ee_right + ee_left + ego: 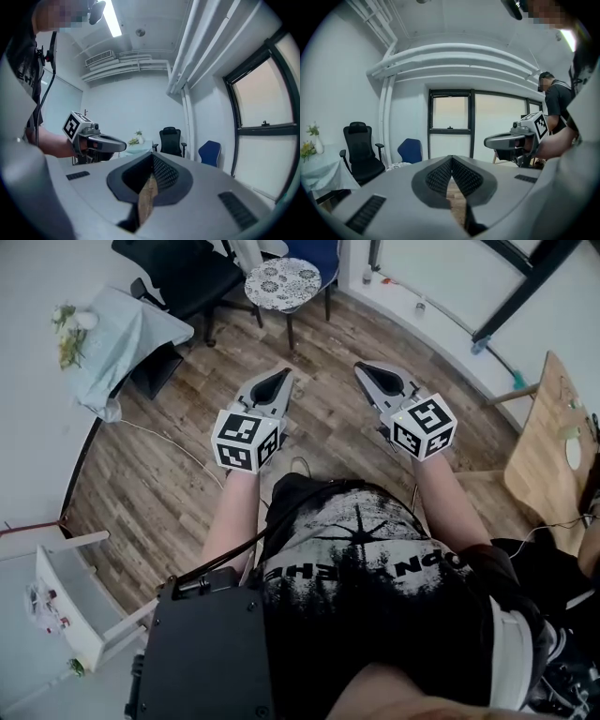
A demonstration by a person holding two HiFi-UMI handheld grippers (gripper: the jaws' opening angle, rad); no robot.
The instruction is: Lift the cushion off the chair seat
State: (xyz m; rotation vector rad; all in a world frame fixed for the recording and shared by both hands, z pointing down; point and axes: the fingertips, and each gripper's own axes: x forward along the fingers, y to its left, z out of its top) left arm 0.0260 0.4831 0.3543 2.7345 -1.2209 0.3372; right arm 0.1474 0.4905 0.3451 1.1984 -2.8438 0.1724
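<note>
The round cushion [282, 282] with a grey-white floral pattern lies on the seat of a blue chair [317, 255] at the far side of the room. In the left gripper view only a sliver of the cushion [396, 165] shows, below the blue chair [411, 150]. My left gripper [277, 379] and right gripper [367, 371] are held side by side in the air over the wooden floor, well short of the chair. Both point towards it with jaws closed tip to tip and nothing between them. The left gripper [452, 159] and right gripper [152, 157] each see the other beside them.
A black office chair [178, 273] stands left of the cushion's chair. A small table with a pale cloth [122, 338] and flowers is further left. A wooden table [539, 456] is at the right and a white piece of furniture [66, 606] at lower left. A cable lies across the floor.
</note>
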